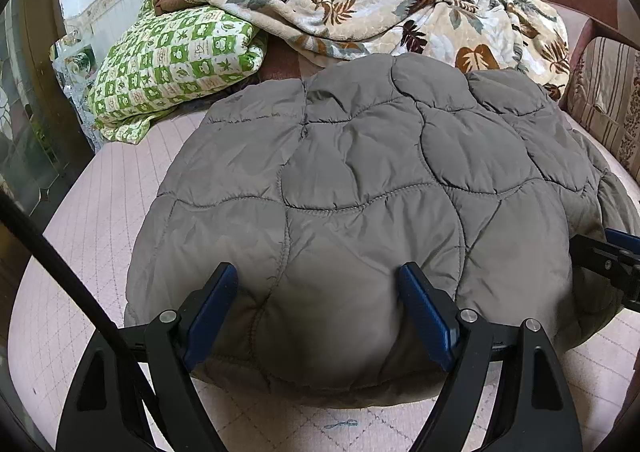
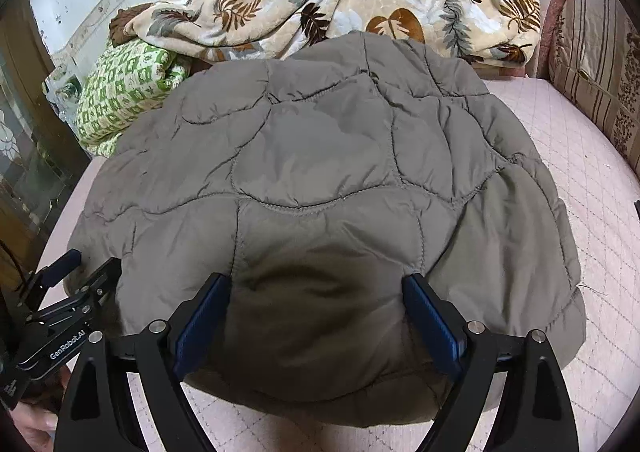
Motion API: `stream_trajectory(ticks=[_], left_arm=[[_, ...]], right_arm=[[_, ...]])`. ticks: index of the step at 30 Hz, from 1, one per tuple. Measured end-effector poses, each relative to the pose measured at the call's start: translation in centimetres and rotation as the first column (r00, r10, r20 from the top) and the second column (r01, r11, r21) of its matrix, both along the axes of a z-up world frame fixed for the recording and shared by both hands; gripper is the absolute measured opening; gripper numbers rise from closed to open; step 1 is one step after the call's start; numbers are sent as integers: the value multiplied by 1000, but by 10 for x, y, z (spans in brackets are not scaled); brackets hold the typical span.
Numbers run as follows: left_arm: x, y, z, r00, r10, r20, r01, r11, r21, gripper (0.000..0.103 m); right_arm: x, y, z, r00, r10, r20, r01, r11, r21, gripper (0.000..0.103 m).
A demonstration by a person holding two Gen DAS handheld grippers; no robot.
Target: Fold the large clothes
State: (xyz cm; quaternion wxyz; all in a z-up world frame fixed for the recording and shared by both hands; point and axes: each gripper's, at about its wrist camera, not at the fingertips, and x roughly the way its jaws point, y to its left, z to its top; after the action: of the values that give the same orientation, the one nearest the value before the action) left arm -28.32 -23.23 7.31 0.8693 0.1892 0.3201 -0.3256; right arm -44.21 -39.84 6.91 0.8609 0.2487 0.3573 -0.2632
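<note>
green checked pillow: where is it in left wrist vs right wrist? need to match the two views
Left wrist view: green checked pillow sits upper left, behind and left of the grey quilted jacket, under the edge of the leaf-print blanket.
Right wrist view: it is upper left again, nearer the picture's edge and partly hidden by the jacket.
Shared landmark: the leaf-print blanket heaped behind the jacket in both views.

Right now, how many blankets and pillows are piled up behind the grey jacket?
2: a leaf-print blanket heaped along the wall behind the grey jacket, and a green checked pillow at its left end. More may lie hidden underneath.
</note>
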Motion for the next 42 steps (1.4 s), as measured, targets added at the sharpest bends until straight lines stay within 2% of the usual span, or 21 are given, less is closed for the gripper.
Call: stream_trajectory(ticks=[9,16,19,26,28,30,33,35,42], left_arm=[[1,5,4,1000,-6,-2,6,1000,-9,83],[2,5,4,1000,-8,-8,8,1000,-5,83],[3,6,5,1000,-8,-8,8,1000,-9,83],[23,30,21,998,62,-20,-63,996,-69,83],[31,36,21,995,88,-35,-91,994,-68,83],[41,38,15,992,113,-64,-116,992,-49,83],[52,35,0,982,131,-135,-132,991,-1,83],[54,35,-2,980,133,-146,-135,991,1,83],[55,51,12,979,135,-153,-143,989,-41,83]], right_arm=[[-12,-4,7,999,-17,35,17,1000,10,92],[-5,-6,-4,1000,-7,-12,8,1000,27,92],[-9,-7,-1,1000,-9,4,9,999,37,92],[-27,-14,11,997,-39,62,37,999,38,92],[-32,-17,13,996,-53,70,51,998,37,92],[-33,-20,10,997,-62,55,60,997,46,83],[-29,-26,-6,998,-63,19,61,994,91,82],[-27,-28,-9,998,-66,14,64,993,104,82],[-48,-30,7,991,-92,94,81,989,122,82]])
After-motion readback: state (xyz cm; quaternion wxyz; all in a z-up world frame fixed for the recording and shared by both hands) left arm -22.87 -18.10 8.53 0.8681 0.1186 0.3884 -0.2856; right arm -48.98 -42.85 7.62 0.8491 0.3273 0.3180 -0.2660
